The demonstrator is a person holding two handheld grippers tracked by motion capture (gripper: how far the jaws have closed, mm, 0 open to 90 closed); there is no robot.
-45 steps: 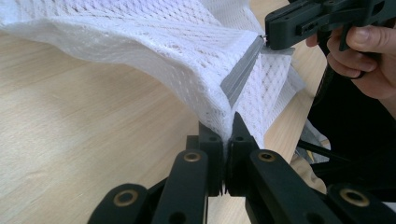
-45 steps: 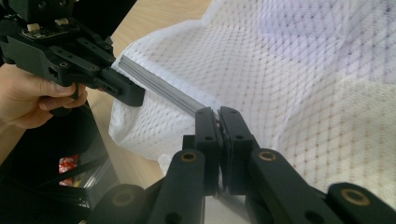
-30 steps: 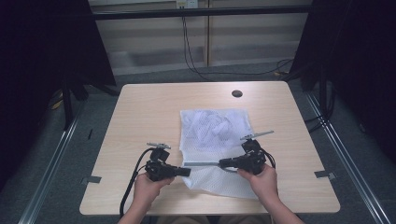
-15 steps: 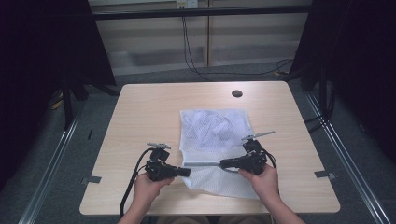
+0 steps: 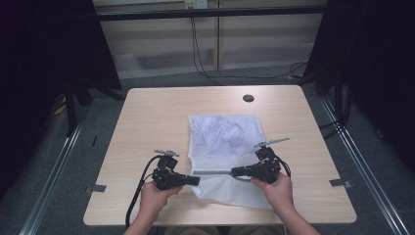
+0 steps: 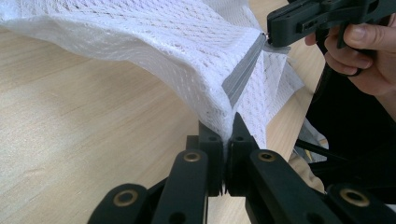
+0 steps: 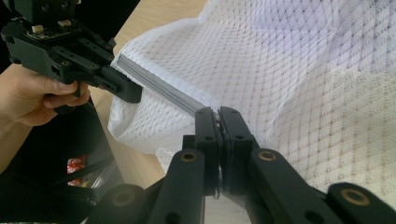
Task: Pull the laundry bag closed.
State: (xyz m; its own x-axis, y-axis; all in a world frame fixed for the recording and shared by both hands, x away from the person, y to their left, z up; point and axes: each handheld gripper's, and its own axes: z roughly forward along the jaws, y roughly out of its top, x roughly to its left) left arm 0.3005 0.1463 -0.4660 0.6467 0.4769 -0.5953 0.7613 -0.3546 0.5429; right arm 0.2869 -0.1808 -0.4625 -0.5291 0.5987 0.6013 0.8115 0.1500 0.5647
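A white mesh bag (image 5: 227, 139) lies on the wooden table (image 5: 147, 117), with its near part lifted off the wood. A grey zipper (image 5: 213, 173) runs along that lifted edge between the two grippers. My left gripper (image 5: 195, 180) is shut on the mesh at the zipper's left end, its jaws (image 6: 227, 128) pinching white fabric just below the grey zipper (image 6: 243, 77). My right gripper (image 5: 235, 172) is shut on the zipper's other end (image 7: 217, 113). The zipper (image 7: 159, 86) stretches taut from there to the left gripper (image 7: 126, 91). The right gripper (image 6: 275, 35) also appears at the top right of the left gripper view.
A round dark cable hole (image 5: 248, 98) sits near the table's far edge. Bare wood lies to the left of the bag and beyond it. Black curtains flank the table, and cables (image 5: 200, 54) run across the floor behind it.
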